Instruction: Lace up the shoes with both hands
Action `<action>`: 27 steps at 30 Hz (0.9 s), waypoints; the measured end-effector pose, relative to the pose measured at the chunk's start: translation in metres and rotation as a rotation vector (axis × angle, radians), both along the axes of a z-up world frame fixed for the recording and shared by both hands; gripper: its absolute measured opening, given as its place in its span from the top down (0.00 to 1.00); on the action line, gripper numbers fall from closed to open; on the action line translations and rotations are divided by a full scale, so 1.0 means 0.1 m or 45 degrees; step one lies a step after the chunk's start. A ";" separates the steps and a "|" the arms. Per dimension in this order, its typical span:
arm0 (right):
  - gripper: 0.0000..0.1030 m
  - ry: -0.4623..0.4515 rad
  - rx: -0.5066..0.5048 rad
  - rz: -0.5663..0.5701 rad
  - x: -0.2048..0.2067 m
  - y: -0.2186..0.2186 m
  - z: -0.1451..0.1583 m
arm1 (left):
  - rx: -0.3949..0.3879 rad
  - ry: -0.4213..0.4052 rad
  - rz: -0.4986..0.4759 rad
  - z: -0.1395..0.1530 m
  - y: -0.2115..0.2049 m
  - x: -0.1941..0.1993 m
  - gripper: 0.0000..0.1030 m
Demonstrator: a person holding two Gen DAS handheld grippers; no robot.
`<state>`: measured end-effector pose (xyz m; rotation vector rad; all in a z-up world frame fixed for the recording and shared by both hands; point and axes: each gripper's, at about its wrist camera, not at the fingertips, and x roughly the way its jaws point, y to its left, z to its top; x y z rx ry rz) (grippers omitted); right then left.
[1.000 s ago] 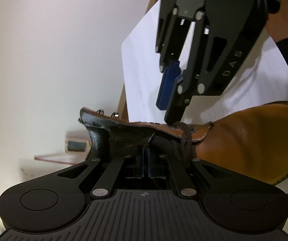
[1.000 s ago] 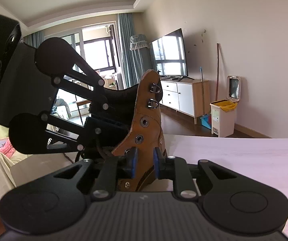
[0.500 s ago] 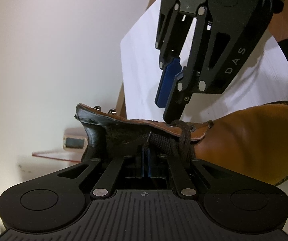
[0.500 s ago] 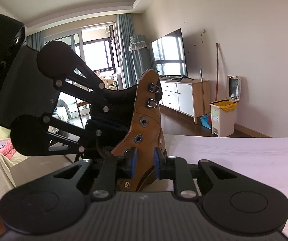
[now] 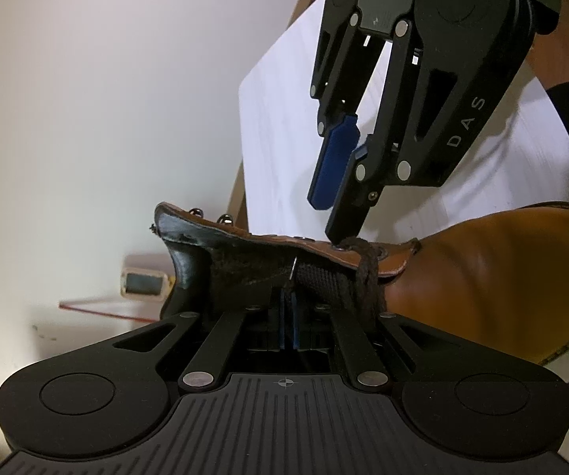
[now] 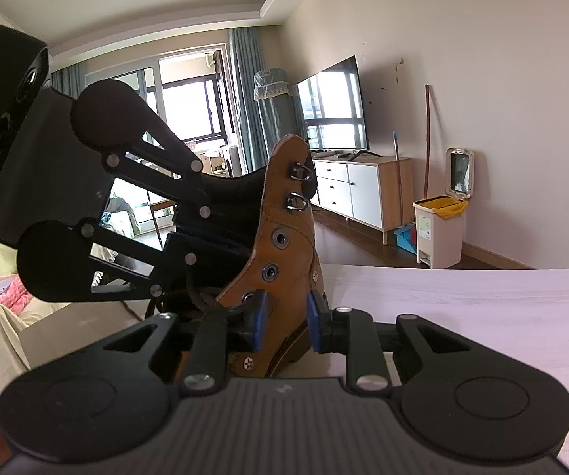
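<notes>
Left wrist view: left gripper (image 5: 289, 318) is sitting with jaws together, tight in against the boot's tongue (image 5: 252, 273). A thin pale tip is sticking up just above the pads, probably the lace end; too small to confirm the pads are pinching it. Boot (image 5: 494, 277) is lying on the white table (image 5: 284, 118), toe to the right, dark lace (image 5: 367, 277) crossing at the lowest eyelets. Right gripper (image 5: 337, 213) is coming down from above, one fingertip resting at the eyelet flap (image 5: 284, 243) by the lace crossing; likely steadying the flap so the left can work the lace. "DAS" is printed on the right gripper's body.

Right wrist view: right gripper (image 6: 286, 318) jaws have just been opening; they are standing apart astride the eyelet flap (image 6: 284, 245). Left pad (image 6: 259, 318) is touching or nearly touching the leather, right pad (image 6: 315, 324) is clear, so no clamp. Left gripper (image 6: 181, 261) is reaching in behind the flap. Two eyelets and two top hooks are still empty, so lacing looks early. Small star rivet low on the boot (image 6: 249, 364); no readable text here.
</notes>
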<state>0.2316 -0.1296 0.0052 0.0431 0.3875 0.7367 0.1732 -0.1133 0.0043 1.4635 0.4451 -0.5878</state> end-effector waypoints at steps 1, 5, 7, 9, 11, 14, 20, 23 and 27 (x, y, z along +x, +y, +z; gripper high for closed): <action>0.76 0.000 -0.001 0.000 -0.01 0.00 0.00 | 0.008 -0.002 -0.003 0.00 0.01 -0.02 0.96; 0.76 0.000 0.002 0.001 -0.01 -0.01 -0.01 | 0.035 -0.025 -0.013 -0.03 0.03 -0.09 0.96; 0.76 0.000 0.003 0.000 -0.02 0.00 -0.01 | 0.016 -0.026 -0.006 0.00 0.03 -0.11 0.96; 0.76 0.001 0.005 -0.001 -0.02 0.00 -0.02 | 0.001 -0.027 -0.003 0.03 0.05 -0.12 0.96; 0.76 0.002 0.000 0.000 -0.03 0.01 -0.02 | -0.014 -0.022 -0.002 0.07 0.06 -0.15 0.96; 0.74 0.000 -0.005 -0.001 -0.03 0.02 -0.03 | -0.021 -0.021 -0.007 0.11 0.08 -0.20 0.96; 0.74 -0.002 -0.005 -0.006 -0.04 0.04 -0.03 | -0.004 -0.020 -0.017 0.11 0.10 -0.26 0.96; 0.74 -0.008 -0.008 0.000 -0.09 0.06 -0.02 | 0.015 -0.019 -0.034 0.11 0.10 -0.31 0.96; 0.75 -0.030 -0.020 0.028 -0.07 0.06 -0.02 | 0.023 -0.038 -0.069 0.11 0.12 -0.39 0.96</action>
